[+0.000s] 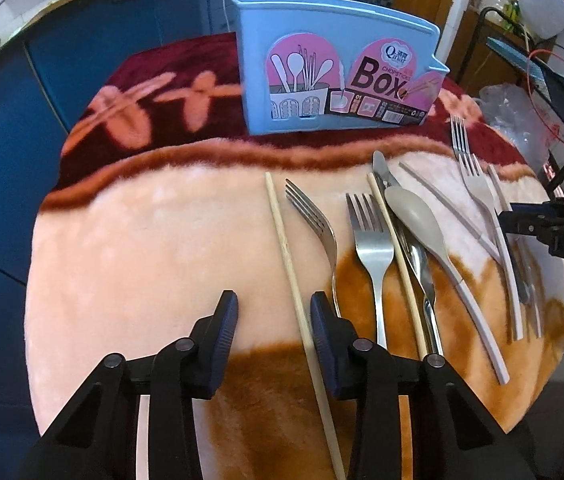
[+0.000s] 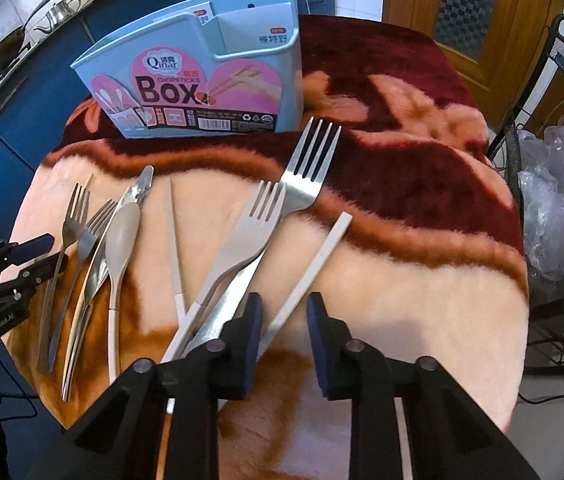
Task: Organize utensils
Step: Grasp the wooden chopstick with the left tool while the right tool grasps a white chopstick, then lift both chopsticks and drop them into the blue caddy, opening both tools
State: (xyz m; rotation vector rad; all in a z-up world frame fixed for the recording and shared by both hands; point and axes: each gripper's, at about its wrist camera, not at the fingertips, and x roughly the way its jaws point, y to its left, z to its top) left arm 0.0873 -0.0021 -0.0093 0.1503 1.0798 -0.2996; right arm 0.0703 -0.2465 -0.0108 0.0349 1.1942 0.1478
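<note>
Scattered across the blanket-covered table (image 1: 154, 240): forks, a grey spoon (image 1: 417, 220), a wooden chopstick (image 1: 282, 240), a pale chopstick (image 2: 313, 268). Blue chopsticks box (image 1: 333, 68) upright at twelve o'clock. Left tool (image 1: 274, 320) apart, straddling the wooden chopstick, not clamped. Right tool (image 2: 283, 320) apart, straddling the pale chopstick, not pressing.

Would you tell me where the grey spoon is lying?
In the left wrist view the grey spoon lies right of centre on the blanket, its bowl over a knife, beside a wooden chopstick.
</note>
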